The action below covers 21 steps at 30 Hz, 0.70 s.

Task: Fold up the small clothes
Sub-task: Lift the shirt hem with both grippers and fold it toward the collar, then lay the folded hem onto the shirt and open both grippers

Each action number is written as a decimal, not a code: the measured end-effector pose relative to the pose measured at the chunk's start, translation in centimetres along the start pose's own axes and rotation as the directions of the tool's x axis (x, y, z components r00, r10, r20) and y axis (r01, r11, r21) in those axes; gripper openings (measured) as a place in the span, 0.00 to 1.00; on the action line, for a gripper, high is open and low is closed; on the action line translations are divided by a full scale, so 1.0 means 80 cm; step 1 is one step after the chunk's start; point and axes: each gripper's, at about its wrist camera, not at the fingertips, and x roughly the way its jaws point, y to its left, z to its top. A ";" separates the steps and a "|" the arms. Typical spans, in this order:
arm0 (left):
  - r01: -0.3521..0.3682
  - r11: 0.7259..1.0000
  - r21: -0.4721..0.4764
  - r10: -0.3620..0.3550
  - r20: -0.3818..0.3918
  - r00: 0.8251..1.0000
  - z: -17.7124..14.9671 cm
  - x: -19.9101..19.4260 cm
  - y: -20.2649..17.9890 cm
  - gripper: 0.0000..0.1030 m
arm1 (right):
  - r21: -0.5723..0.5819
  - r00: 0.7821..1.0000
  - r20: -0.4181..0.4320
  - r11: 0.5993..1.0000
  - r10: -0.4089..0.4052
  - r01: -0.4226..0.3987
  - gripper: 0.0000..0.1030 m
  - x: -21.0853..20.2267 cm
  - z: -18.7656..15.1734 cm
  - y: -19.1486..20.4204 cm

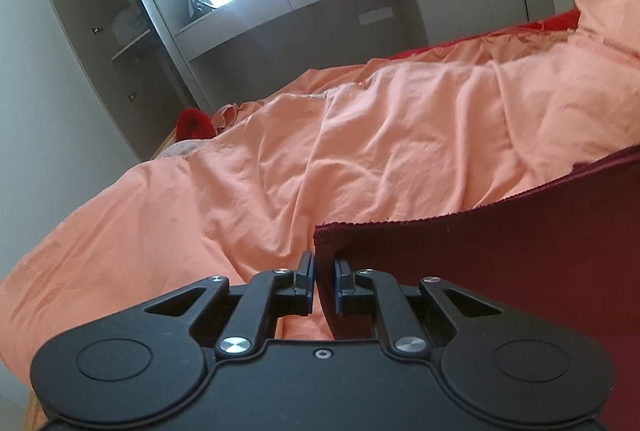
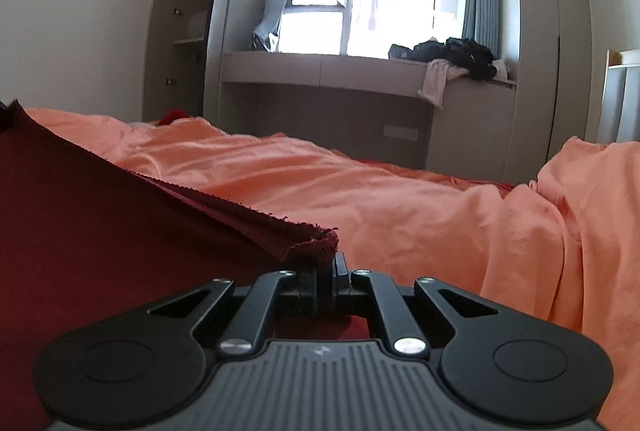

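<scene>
Dark red cloth (image 2: 100,211) held up over the bed's orange duvet (image 1: 340,135).
L hand-held gripper (image 1: 325,281): jaws nearly closed w/ cloth corner between; R hand-held gripper (image 2: 324,277): clamped tight on opposite corner.

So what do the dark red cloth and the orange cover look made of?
Cloth: seemingly a matte knit, going by its fuzzy, looped edge, perhaps cotton. Cover: thin woven fabric with a faint sheen; it lies in soft creases, cotton or a blend.
</scene>
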 end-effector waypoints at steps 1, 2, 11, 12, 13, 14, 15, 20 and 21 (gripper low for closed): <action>-0.005 1.000 -0.001 0.005 -0.009 1.000 -0.005 0.009 -0.002 0.10 | 0.000 1.000 -0.005 1.000 -0.002 0.002 0.07 0.002 -0.001 0.000; 0.001 1.000 -0.010 -0.001 -0.029 1.000 -0.009 0.021 -0.003 0.10 | 0.001 1.000 -0.010 1.000 -0.002 0.002 0.07 0.004 -0.001 0.000; 0.124 0.969 -0.215 -0.152 -0.115 0.982 -0.043 0.068 0.028 0.17 | 0.074 0.999 -0.052 0.997 0.012 -0.008 0.29 0.015 -0.012 -0.012; 0.141 0.961 -0.240 -0.172 -0.117 0.978 -0.045 0.069 0.033 0.19 | 0.090 0.999 -0.050 0.996 0.017 -0.012 0.32 0.014 -0.013 -0.014; 0.152 0.954 -0.258 -0.187 -0.115 0.976 -0.047 0.069 0.037 0.21 | 0.101 0.999 -0.045 0.995 0.021 -0.017 0.37 0.012 -0.014 -0.016; 0.163 0.946 -0.281 -0.201 -0.112 0.973 -0.049 0.069 0.042 0.23 | 0.113 0.999 -0.037 0.993 0.025 -0.020 0.43 0.009 -0.014 -0.019; 0.176 0.937 -0.303 -0.218 -0.111 0.970 -0.051 0.069 0.047 0.26 | 0.124 0.999 -0.028 0.992 0.027 -0.023 0.55 0.005 -0.014 -0.021; 0.196 0.914 -0.356 -0.258 -0.136 0.957 -0.064 0.065 0.061 0.37 | 0.160 1.000 0.011 0.987 0.026 -0.027 0.82 -0.030 -0.017 -0.033; 0.188 0.917 -0.351 -0.248 -0.134 0.960 -0.067 0.061 0.062 0.37 | 0.163 1.000 0.020 0.986 0.018 -0.021 0.91 -0.039 -0.017 -0.033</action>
